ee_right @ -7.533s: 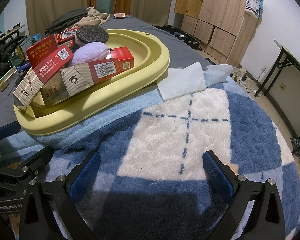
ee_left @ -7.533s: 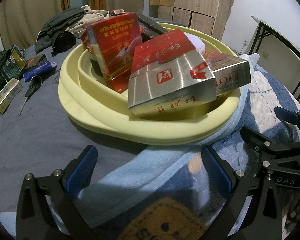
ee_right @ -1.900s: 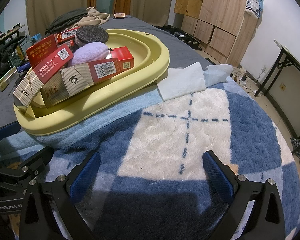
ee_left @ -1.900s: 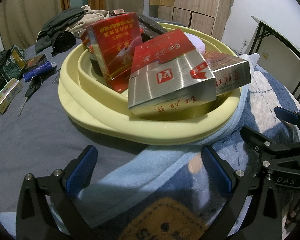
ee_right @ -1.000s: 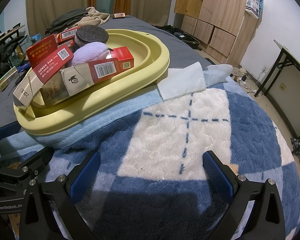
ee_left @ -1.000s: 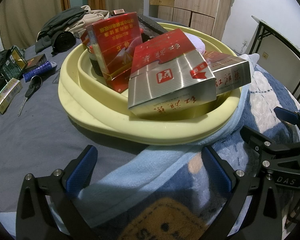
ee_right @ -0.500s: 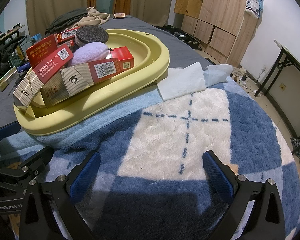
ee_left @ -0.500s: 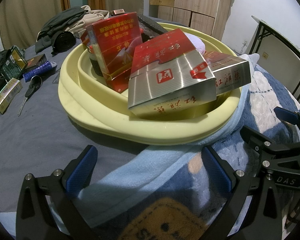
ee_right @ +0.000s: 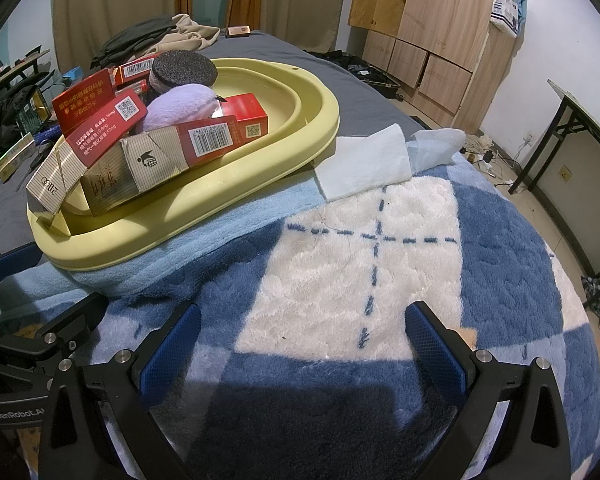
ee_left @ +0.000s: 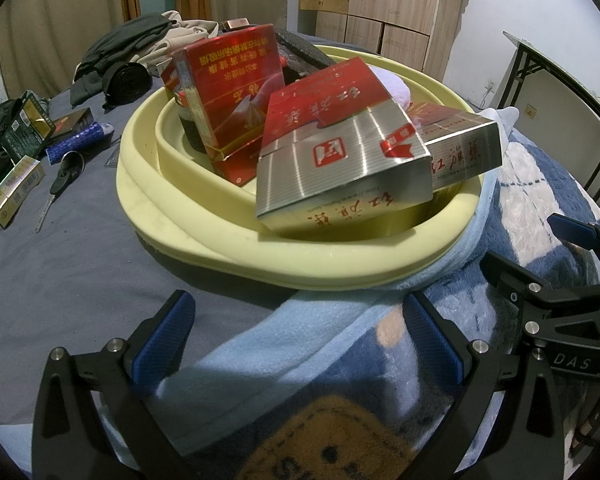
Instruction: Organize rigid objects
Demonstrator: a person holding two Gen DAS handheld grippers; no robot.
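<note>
A pale yellow oval basin [ee_left: 300,256] [ee_right: 204,216] rests on a light blue towel on the bed. It holds several red and silver cigarette cartons [ee_left: 340,168] [ee_right: 204,140], a lilac plush pad [ee_right: 180,106] and a dark round sponge [ee_right: 184,66]. My left gripper [ee_left: 300,336] stands open just short of the basin's near rim, with nothing between its fingers. My right gripper [ee_right: 300,340] is open over the blue and white blanket [ee_right: 380,264], to the right of the basin and holding nothing.
On the grey sheet left of the basin lie scissors [ee_left: 60,180], a blue roll [ee_left: 76,142] and several small boxes [ee_left: 14,192]. Clothes [ee_left: 132,60] are heaped at the back. A folded white cloth [ee_right: 364,168] lies beside the basin. Wooden cupboards [ee_right: 440,32] and a metal-legged table [ee_right: 580,128] stand at the right.
</note>
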